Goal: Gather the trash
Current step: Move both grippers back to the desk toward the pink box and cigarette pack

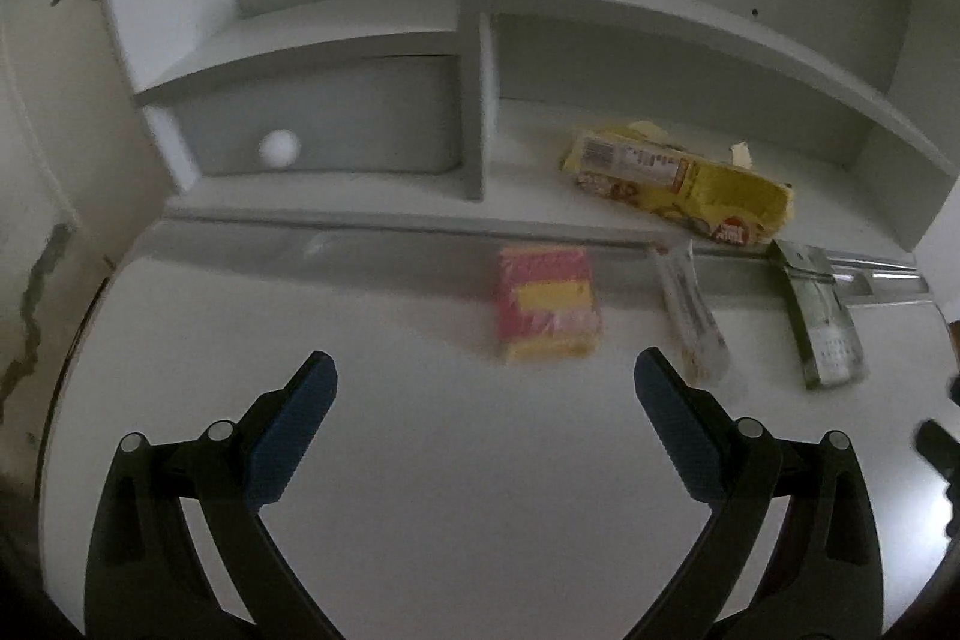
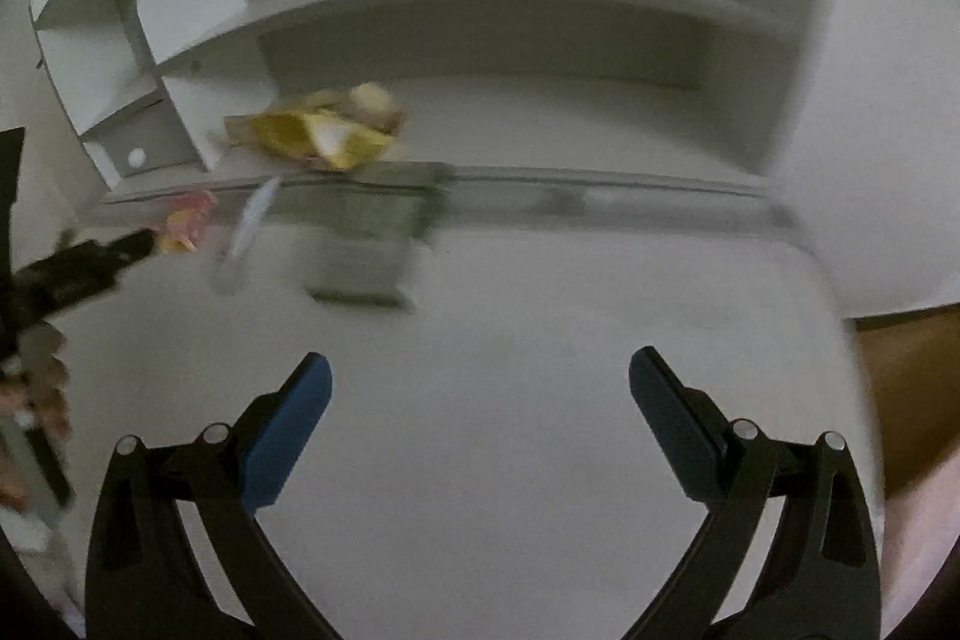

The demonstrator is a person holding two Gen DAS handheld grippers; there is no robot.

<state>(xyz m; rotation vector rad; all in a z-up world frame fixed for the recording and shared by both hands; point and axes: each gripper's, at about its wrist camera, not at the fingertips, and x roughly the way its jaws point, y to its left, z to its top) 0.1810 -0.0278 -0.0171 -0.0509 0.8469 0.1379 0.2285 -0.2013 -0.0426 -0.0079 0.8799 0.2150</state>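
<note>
A pink and yellow wrapper lies on the white desk just ahead of my open, empty left gripper. A clear thin wrapper and a dark green wrapper lie to its right. A torn yellow snack bag lies on the low shelf behind them. In the blurred right wrist view my right gripper is open and empty over bare desk, with the green wrapper ahead left, the clear wrapper, the pink wrapper and the yellow bag beyond.
A white shelf unit with open cubbies stands at the back of the desk; a white ball sits in its lower left cubby. A metal rail runs along the shelf base. The left gripper shows at the right view's left edge.
</note>
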